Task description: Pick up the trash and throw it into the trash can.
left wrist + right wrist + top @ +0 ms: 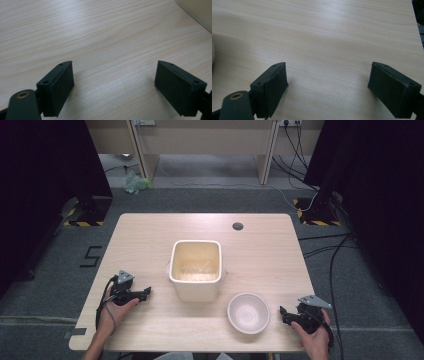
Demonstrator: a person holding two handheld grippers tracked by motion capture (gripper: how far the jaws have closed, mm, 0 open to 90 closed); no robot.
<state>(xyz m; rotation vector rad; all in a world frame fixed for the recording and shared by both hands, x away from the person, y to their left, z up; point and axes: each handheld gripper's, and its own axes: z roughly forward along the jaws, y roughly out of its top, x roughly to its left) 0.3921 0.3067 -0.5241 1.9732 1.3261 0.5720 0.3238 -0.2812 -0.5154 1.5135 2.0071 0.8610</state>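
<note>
A cream square tub (195,268) stands upright at the middle of the wooden table (150,235). A white bowl (248,312) sits empty to its front right. My left gripper (144,293) rests on the table left of the tub, held by a hand, its jaws wide open over bare wood (113,77). The tub's corner (197,12) shows at the top right of the left gripper view. My right gripper (285,315) lies right of the bowl near the table's front right corner, open too (328,80), with nothing between its jaws.
A small round grommet (238,226) is set in the table near its far edge. Cables (320,245) run over the grey floor on the right. Black stands with striped bases (82,217) flank the table's far corners.
</note>
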